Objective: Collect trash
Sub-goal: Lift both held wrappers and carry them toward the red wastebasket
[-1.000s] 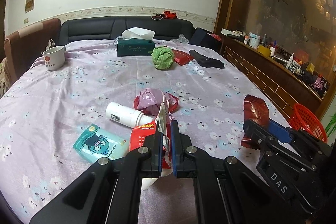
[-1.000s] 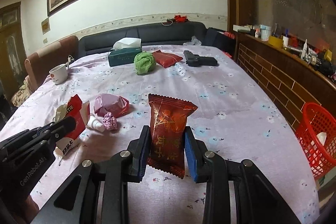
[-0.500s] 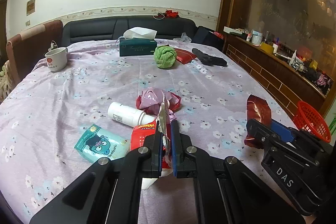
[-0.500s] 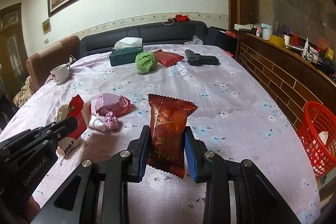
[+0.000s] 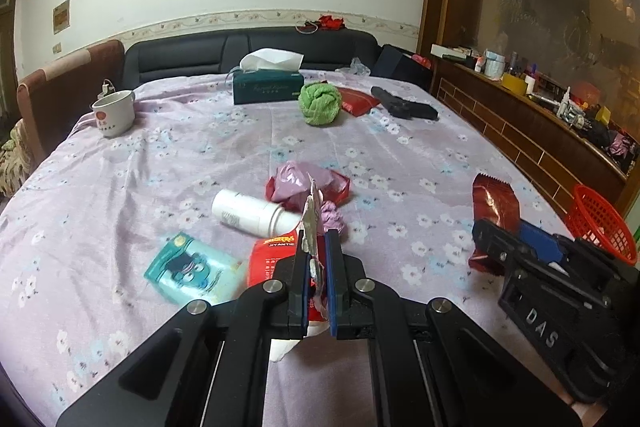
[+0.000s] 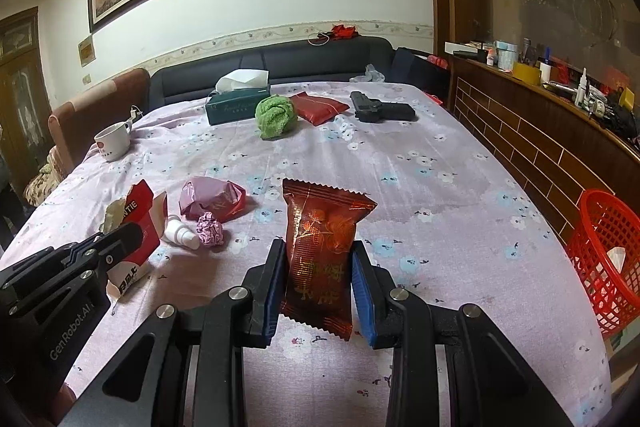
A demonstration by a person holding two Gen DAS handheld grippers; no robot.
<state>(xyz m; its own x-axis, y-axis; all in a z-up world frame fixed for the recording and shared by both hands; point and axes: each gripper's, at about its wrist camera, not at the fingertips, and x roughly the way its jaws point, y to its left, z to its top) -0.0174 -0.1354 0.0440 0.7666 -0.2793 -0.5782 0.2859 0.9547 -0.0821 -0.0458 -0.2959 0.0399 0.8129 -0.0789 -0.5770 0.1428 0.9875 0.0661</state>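
Nothing has shifted since the earlier frames. Right gripper (image 6: 318, 269): clamped on a glossy crinkled red snack packet (image 6: 324, 247), upright. Left gripper (image 5: 316, 267): pinched tight on a flattened red-and-white carton (image 5: 272, 259). Floral lilac tablecloth (image 5: 120, 167): teal pouch (image 5: 188, 267), seen only from the left wrist; white bottle (image 5: 248, 211); crumpled pink bag (image 5: 304, 179). Red mesh basket (image 6: 600, 251) at the table's right edge holds white paper, seen only from the right wrist. Far end: green tissue box (image 5: 268, 87).

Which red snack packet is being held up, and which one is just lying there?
The dark red packet with gold print stands upright, pinched in the right gripper. The other red packet lies flat at the table's far end, between the green cloth ball and a black object.
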